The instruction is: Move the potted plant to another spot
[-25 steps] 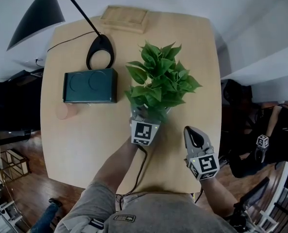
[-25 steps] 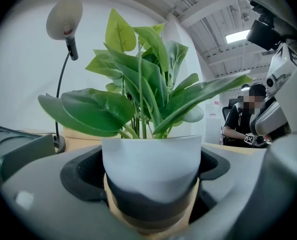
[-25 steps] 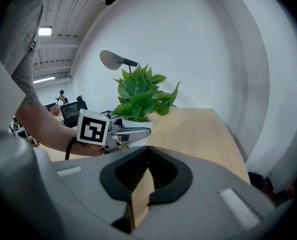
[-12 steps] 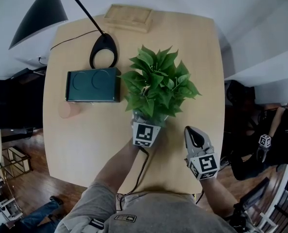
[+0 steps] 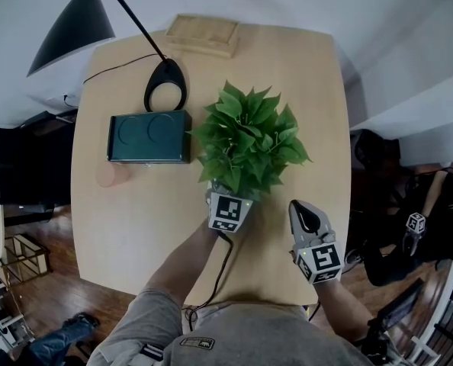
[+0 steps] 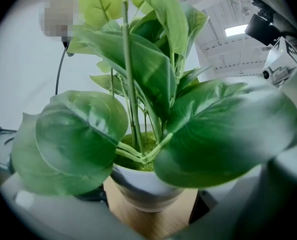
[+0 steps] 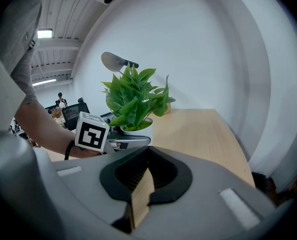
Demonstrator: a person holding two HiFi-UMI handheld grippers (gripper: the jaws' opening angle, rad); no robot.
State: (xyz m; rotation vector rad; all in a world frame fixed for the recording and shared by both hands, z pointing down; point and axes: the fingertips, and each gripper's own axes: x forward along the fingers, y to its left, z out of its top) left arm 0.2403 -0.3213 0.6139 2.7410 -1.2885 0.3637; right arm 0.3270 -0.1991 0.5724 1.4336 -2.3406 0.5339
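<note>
On the light wooden table (image 5: 303, 90), near its middle, stands the potted plant (image 5: 249, 139), just beside the right end of a dark green box (image 5: 149, 136). The left gripper (image 5: 228, 208) reaches to the plant from the near side, and its front part is hidden under the leaves in the head view. In the left gripper view its two jaws sit on both sides of the white pot (image 6: 148, 191) and pinch it between them, with big green leaves filling most of the picture. Whether the bottom of the pot touches the table, I cannot tell. The right gripper (image 5: 304, 213) is apart from the plant, over the near right part of the table; its jaws are pressed almost together, with only a thin slit between them and nothing inside. A black lamp (image 5: 68, 25) leans over the far left corner, with its ring base (image 5: 165, 86) behind the box. A wooden board (image 5: 204, 35) lies at the far edge.
</note>
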